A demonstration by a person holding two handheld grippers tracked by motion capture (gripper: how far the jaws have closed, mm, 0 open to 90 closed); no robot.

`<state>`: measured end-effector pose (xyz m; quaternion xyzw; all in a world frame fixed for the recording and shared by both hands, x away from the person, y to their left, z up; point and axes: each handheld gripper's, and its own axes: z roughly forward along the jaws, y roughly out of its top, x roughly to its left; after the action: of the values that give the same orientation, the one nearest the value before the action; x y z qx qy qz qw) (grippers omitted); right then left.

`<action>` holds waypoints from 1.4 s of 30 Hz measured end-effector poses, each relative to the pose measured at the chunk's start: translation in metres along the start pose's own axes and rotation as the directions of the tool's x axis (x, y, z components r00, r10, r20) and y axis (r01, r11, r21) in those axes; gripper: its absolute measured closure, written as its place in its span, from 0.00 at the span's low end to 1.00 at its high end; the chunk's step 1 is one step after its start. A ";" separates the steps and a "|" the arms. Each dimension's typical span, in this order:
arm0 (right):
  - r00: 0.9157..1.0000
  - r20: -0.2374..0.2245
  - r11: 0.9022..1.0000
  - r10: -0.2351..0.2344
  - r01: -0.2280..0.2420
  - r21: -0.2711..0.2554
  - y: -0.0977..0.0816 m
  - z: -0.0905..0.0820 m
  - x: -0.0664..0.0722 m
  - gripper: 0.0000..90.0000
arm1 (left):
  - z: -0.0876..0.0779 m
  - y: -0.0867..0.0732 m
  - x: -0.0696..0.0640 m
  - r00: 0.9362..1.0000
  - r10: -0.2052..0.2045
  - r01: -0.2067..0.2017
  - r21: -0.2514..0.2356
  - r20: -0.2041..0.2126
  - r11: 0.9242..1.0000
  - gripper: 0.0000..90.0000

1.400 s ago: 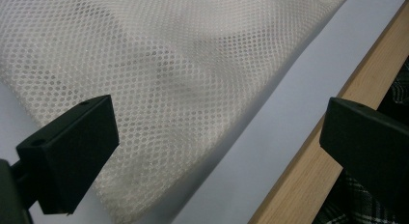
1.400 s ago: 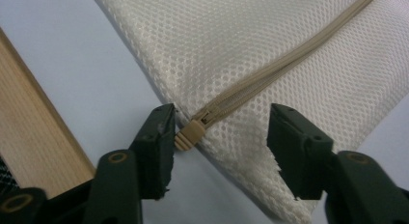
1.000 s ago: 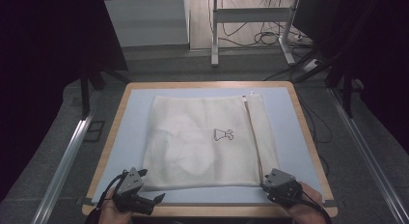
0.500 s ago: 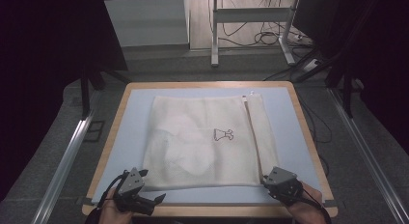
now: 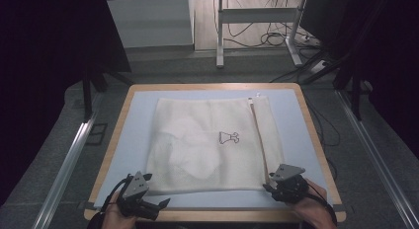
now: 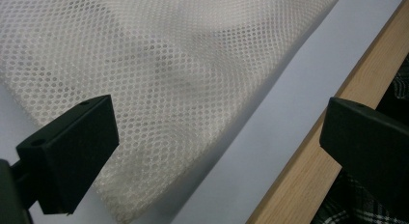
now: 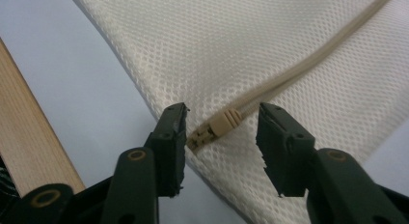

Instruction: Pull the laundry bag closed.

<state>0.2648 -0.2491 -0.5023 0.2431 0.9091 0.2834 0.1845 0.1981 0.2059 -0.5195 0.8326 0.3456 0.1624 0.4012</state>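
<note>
Right gripper view shows the right gripper (image 7: 222, 122), jaws just opening, spread around the zipper pull (image 7: 214, 129) on the mesh bag (image 7: 270, 45), mid-frame, while the left gripper (image 6: 212, 137) stands spread wide.

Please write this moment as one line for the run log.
scene: mesh bag flat on table | right tongs: just opening, around zipper pull, not pressing | left tongs: open at bag corner

Cream mesh cloth on a matt surface
The mesh bag (image 5: 212, 145) is open-weave cloth with a beige plastic zip (image 7: 219, 125); the surface (image 5: 296, 120) looks smooth pale blue, wood-edged.
</note>
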 end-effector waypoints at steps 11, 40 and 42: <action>0.998 -0.027 0.999 -0.050 0.050 0.012 0.007 0.002 -0.001 0.75 | 0.000 0.000 0.000 1.000 0.003 -0.003 0.003 -0.001 1.000 0.00; 0.995 -0.003 0.993 -0.101 0.101 0.064 0.000 -0.012 0.006 0.94 | 0.023 0.018 -0.010 0.997 -0.028 0.027 0.013 0.068 1.000 0.00; 0.995 -0.003 0.993 -0.097 0.097 0.065 0.000 -0.012 0.006 0.94 | 0.025 0.021 -0.010 0.997 -0.023 0.022 0.009 0.073 1.000 0.00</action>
<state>0.2546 -0.2509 -0.4944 0.2047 0.9286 0.2443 0.1902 0.2141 0.1755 -0.5184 0.8356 0.3408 0.1261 0.4120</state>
